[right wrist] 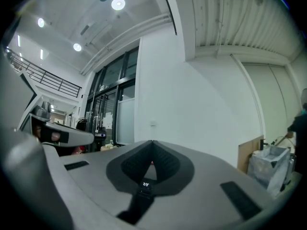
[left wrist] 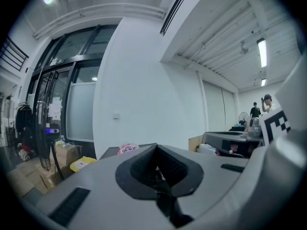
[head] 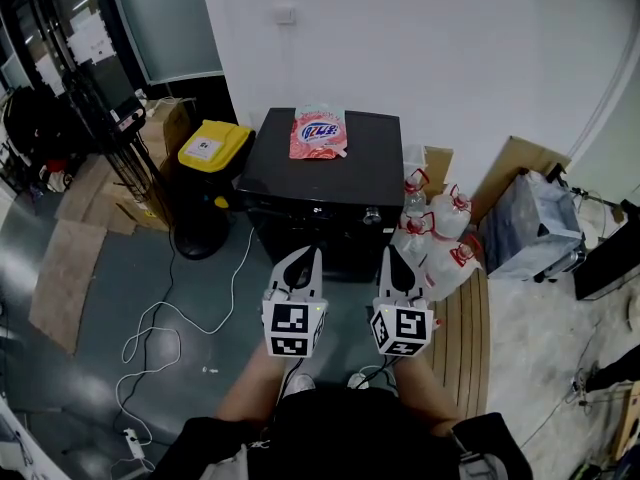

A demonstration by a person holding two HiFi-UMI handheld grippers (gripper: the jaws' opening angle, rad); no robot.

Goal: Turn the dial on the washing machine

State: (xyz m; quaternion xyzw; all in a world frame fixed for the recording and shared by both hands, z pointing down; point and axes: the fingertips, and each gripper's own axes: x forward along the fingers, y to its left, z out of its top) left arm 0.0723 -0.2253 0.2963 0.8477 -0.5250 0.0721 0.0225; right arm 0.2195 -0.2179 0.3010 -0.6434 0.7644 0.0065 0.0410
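Note:
A small black washing machine [head: 320, 158] stands against the white wall. A pink detergent bag [head: 319, 133] lies on its top. Its round dial [head: 372, 215] sits at the right of the front control strip. My left gripper [head: 305, 256] and my right gripper [head: 392, 256] hang side by side in front of the machine, below the control strip and clear of it. Both are shut with nothing between their jaws. In the left gripper view the jaws [left wrist: 156, 150] meet at the tips, with the pink bag [left wrist: 127, 149] beyond. The right gripper view shows its own closed jaws [right wrist: 152, 145].
A yellow-lidded bin [head: 212, 146] and a black stand [head: 198, 240] are left of the machine. Several clear water jugs [head: 440, 233] with red caps crowd its right side, next to cardboard [head: 520, 158] and a grey bag [head: 535, 223]. White cables [head: 160, 338] trail over the grey floor.

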